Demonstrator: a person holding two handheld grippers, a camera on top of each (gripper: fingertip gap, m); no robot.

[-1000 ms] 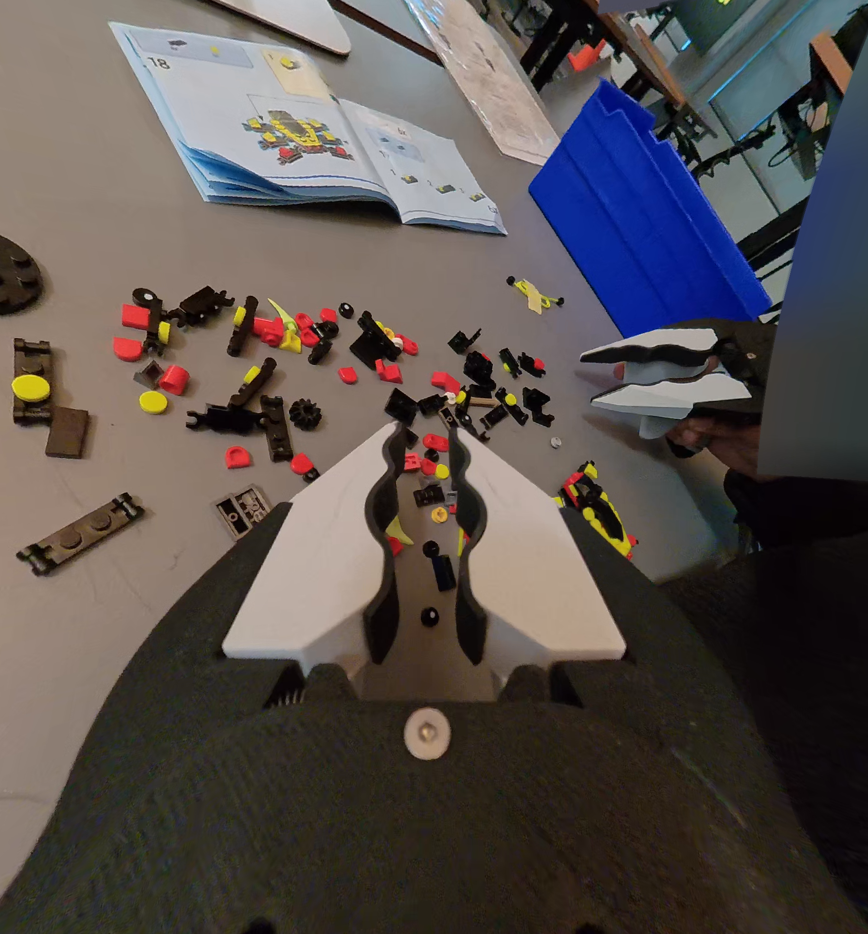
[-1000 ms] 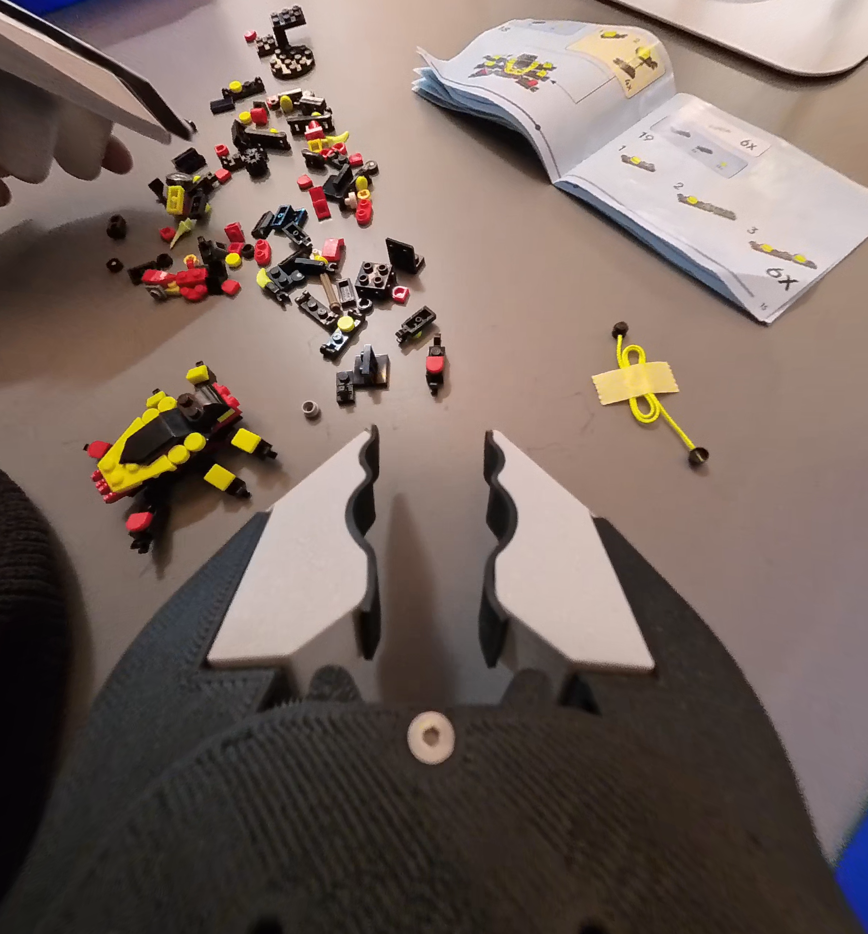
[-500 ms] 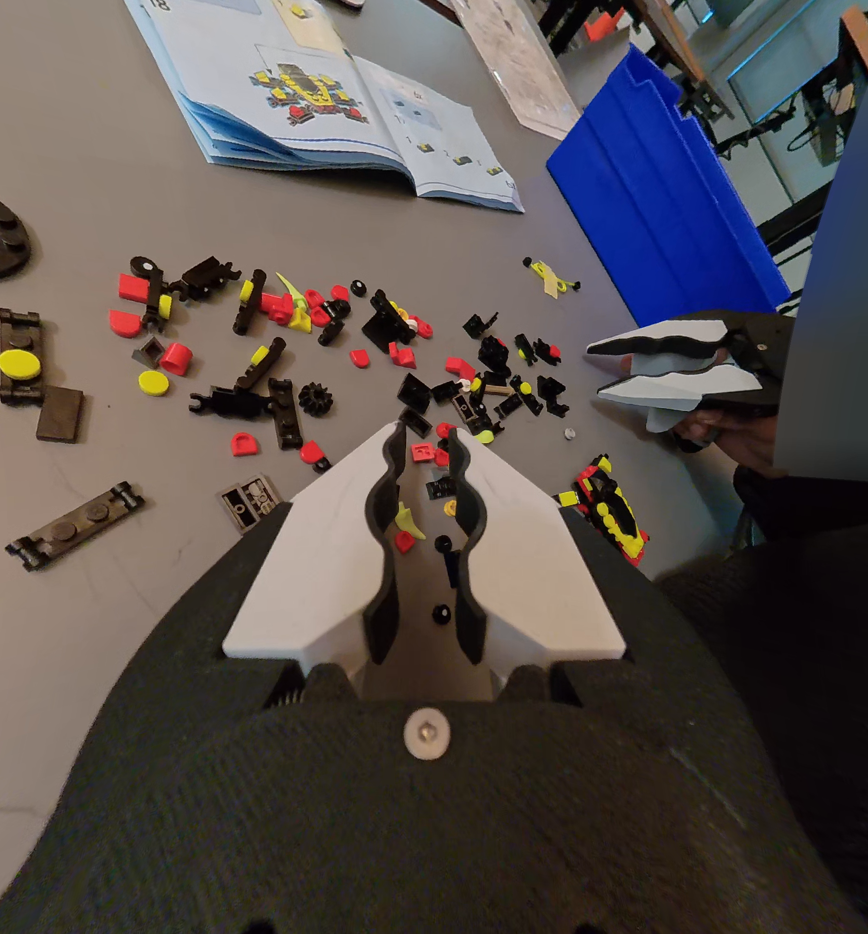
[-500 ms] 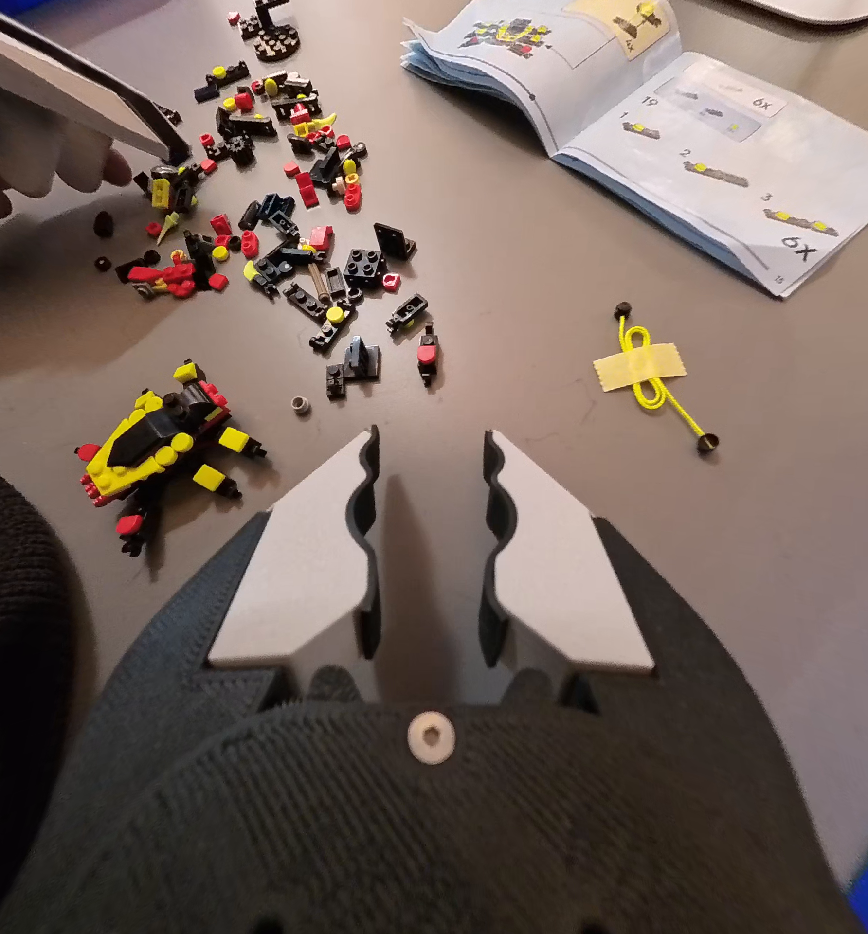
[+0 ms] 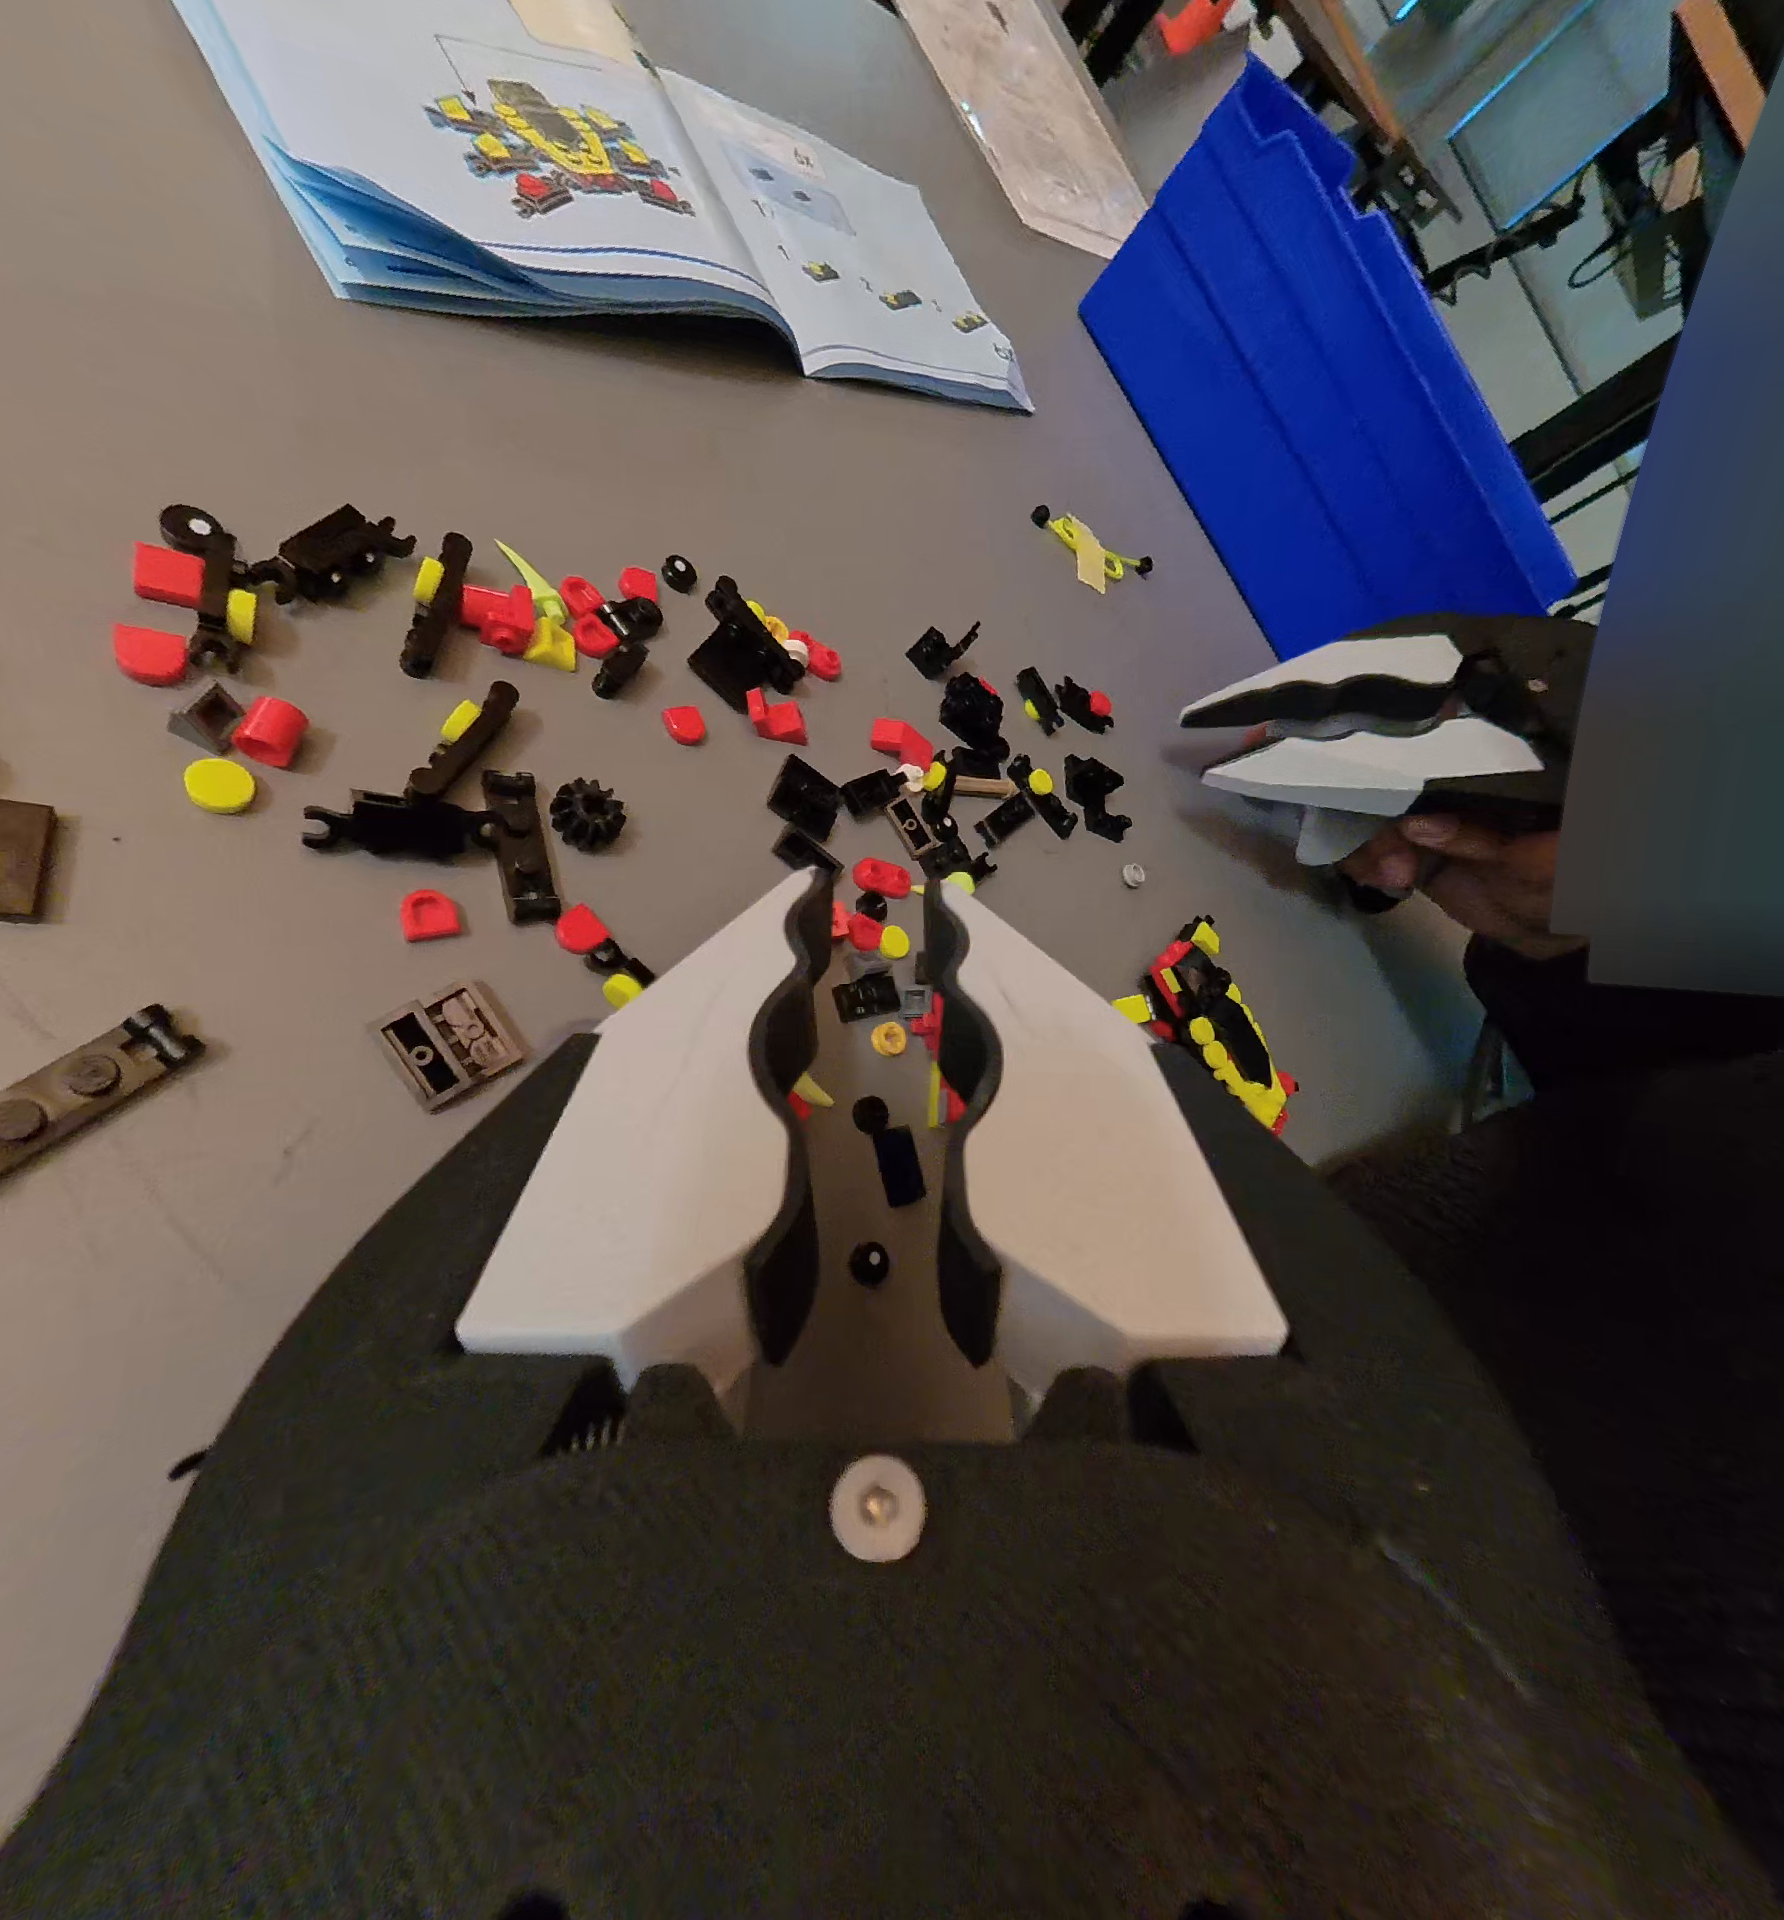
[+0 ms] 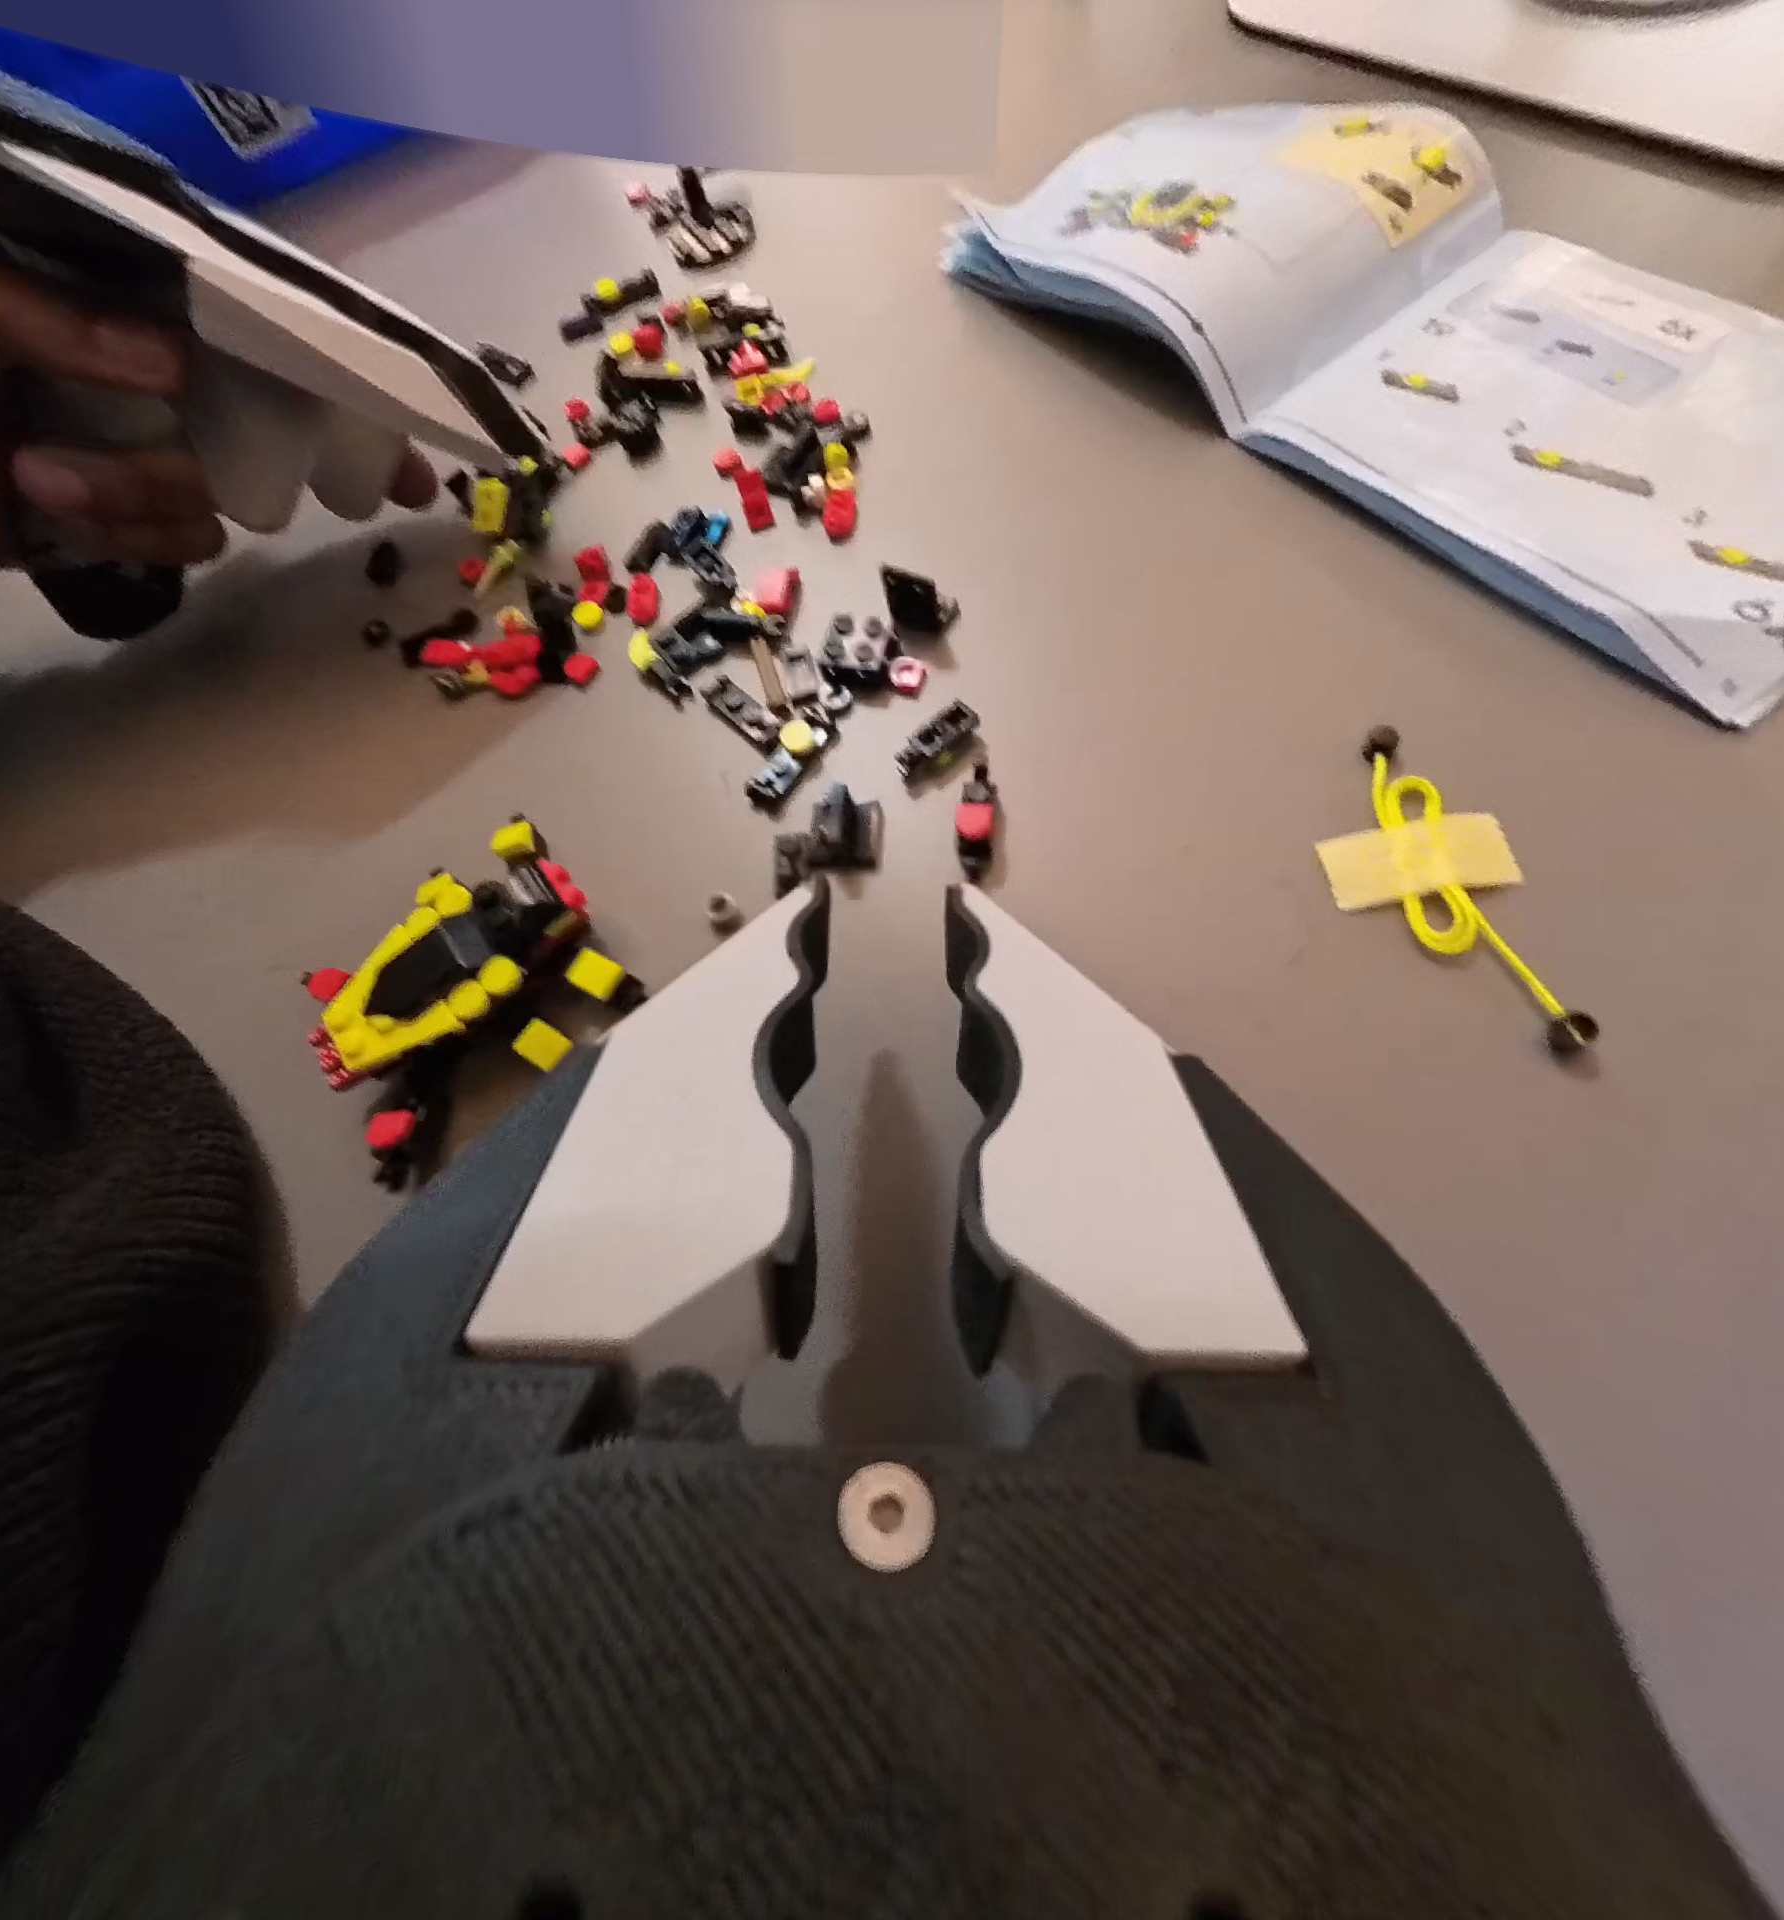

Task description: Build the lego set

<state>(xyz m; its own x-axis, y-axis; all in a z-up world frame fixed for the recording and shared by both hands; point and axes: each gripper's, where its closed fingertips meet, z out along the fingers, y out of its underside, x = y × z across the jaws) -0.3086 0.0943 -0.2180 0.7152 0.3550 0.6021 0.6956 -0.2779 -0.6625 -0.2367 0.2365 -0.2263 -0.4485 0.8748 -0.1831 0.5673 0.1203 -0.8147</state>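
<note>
**Both grippers empty above the loose parts**

While the left gripper [image 5: 872, 904] hung over the scattered Lego pieces [image 5: 576, 665], its fingers stood slightly apart, a narrow gap between them, holding nothing; small red, yellow and black parts showed through the gap. The right gripper [image 6: 886, 904] was likewise parted by a modest gap and empty, its tips just short of the nearest black pieces. The partly built yellow-and-black model [image 6: 452, 977] lay on the grey table [image 6: 1231, 727] just left of the right gripper. The open instruction booklet [image 6: 1439, 343] lay beyond the pile, and a taped yellow cord [image 6: 1428, 873] lay apart, toward the right. A blue bin [image 5: 1314, 395] stood at the table's edge.
</note>
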